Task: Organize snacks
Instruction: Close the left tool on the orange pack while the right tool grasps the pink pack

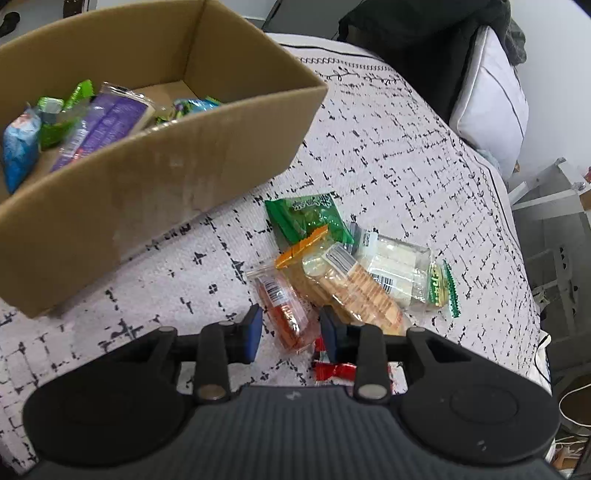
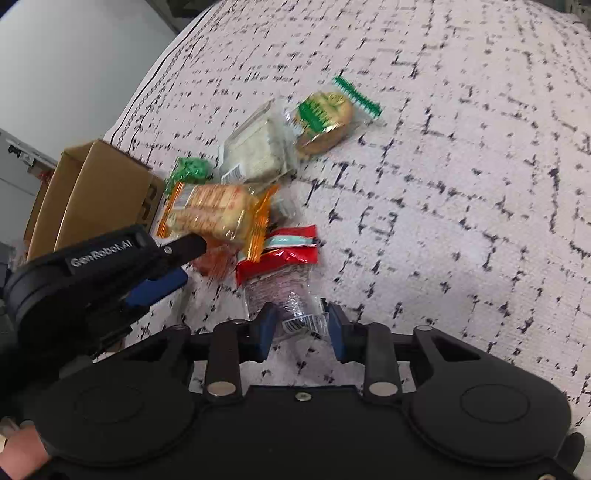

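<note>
A loose heap of snack packets lies on the patterned bedspread (image 1: 388,147) beside an open cardboard box (image 1: 166,177) that holds several packets. My left gripper (image 1: 290,312) points down at the heap, its blue pads shut on an orange-red clear packet (image 1: 284,306). Behind it lie a cracker packet (image 1: 351,288), a green packet (image 1: 306,218) and a pale clear packet (image 1: 399,269). In the right wrist view my right gripper (image 2: 300,310) is shut on the clear lower end of a red-topped packet (image 2: 284,258). The left gripper (image 2: 192,260) comes in from the left, by the crackers (image 2: 214,210).
A round cookie in a green wrapper (image 2: 325,118) lies at the heap's far side. The box (image 2: 99,192) stands left of the heap. A white pillow (image 1: 487,99) and dark clothing (image 1: 424,33) lie at the bed's far end; the bed's edge and grey furniture (image 1: 554,221) are at the right.
</note>
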A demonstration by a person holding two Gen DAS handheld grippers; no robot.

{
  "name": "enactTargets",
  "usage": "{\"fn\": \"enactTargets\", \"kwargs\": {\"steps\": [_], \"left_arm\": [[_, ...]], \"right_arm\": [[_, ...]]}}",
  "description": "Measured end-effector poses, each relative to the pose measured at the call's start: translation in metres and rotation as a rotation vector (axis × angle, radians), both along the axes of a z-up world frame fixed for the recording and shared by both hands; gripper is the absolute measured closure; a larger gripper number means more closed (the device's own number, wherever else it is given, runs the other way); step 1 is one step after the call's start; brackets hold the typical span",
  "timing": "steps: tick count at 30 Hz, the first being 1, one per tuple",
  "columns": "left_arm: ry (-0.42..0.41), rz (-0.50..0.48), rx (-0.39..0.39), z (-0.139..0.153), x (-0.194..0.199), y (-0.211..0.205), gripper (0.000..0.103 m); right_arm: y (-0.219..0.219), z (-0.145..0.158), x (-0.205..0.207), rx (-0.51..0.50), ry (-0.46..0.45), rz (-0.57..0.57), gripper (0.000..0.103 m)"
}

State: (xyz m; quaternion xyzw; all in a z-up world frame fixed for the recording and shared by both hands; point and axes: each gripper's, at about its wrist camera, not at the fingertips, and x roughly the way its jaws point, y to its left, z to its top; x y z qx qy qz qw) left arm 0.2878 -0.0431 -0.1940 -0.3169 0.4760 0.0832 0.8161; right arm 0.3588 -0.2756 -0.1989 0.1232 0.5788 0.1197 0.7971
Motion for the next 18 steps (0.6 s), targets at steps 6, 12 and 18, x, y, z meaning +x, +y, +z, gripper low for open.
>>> {"fn": "enactTargets", "kwargs": {"steps": [6,12,18], "left_arm": [[-0.004,-0.014,0.018,-0.006,0.008,-0.008,0.069],[-0.006,0.0,-0.002,-0.005,0.01,-0.009,0.079],[-0.022,-0.014,0.015,0.005,-0.003,-0.004,0.084]], "right_arm": [[-0.006,0.003,-0.002,-0.024,-0.021,-0.036,0.082],[0.0,0.011,-0.008,-0.009,-0.055,0.004,0.069],[0.014,0.008,-0.006,-0.026,-0.049,0.057,0.044]]}}
